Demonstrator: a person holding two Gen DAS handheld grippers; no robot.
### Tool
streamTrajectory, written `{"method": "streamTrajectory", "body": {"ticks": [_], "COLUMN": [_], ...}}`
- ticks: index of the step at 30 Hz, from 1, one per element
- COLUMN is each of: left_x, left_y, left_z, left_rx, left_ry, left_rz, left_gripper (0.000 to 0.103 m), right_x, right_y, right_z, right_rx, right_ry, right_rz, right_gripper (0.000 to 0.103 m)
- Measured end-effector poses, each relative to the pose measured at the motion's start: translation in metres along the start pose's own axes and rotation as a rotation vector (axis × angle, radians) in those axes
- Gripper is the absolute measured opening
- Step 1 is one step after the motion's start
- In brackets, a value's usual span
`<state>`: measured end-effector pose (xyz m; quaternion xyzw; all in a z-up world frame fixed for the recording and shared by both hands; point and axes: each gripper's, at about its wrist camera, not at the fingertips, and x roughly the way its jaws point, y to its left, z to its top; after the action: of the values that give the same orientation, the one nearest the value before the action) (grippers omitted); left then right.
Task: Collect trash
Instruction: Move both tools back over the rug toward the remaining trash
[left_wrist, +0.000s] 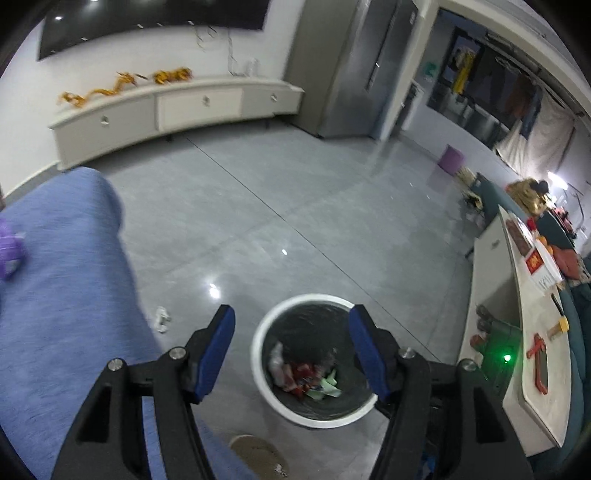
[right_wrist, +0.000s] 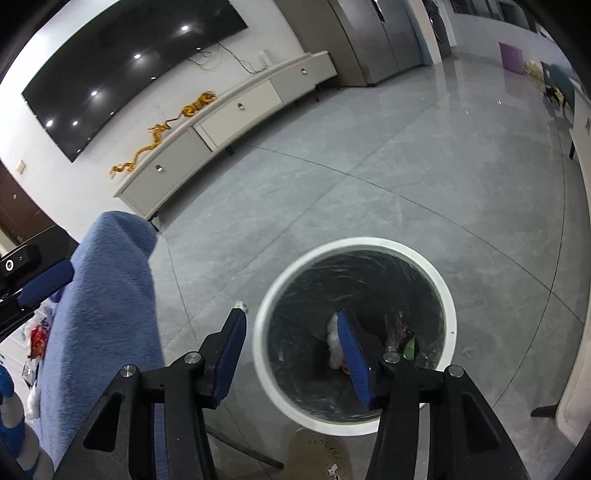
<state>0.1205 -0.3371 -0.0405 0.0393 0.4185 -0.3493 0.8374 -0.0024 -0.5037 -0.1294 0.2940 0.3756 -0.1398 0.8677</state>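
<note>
Blue couch arm (left_wrist: 66, 295) on the left, one crumpled scrap (left_wrist: 161, 319) on the floor beside it, not yet picked up. Left tongs (left_wrist: 291, 350) and right tongs (right_wrist: 291, 354) both hang open and empty over the bin (left_wrist: 266, 332), which already holds wrappers (left_wrist: 306, 380).

Living-room surroundings on a grey tiled floor (left_wrist: 295, 192)

A low white cabinet (left_wrist: 199, 103) runs along the wall beneath a dark wall-mounted screen (right_wrist: 125, 70), with a golden dragon ornament (right_wrist: 159, 136) lying on top. A blue fabric armrest (left_wrist: 62, 295) fills the left side; a purple stool (left_wrist: 450, 158) stands far off near tall grey cupboards (left_wrist: 340, 74).
</note>
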Motion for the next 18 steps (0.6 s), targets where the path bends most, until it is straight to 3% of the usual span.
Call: {"method": "streamTrajectory", "body": {"ticks": [11,15,18], "left_x": [-0.121,-0.168,-0.196], "left_y": [0.064,0.089,0.108], "left_z": [-0.023,-0.042,-0.057], "left_rx": [-0.124,-0.163,-0.21], "left_ry": [-0.18,-0.245,-0.278], "left_rz": [0.145,0.212,0.256], "left_gripper": [0.063,0.072,0.073], "right_x": [-0.064,-0.084,-0.096], "right_y": [0.072,0.105,0.125], "right_z": [-0.004,-0.012,-0.022], "right_rx": [-0.079,-0.145,-0.177], "right_ry": [-0.114,-0.143,-0.161], "right_rz": [0.084,0.119,0.138], "right_gripper": [0.058,0.062,0.064]}}
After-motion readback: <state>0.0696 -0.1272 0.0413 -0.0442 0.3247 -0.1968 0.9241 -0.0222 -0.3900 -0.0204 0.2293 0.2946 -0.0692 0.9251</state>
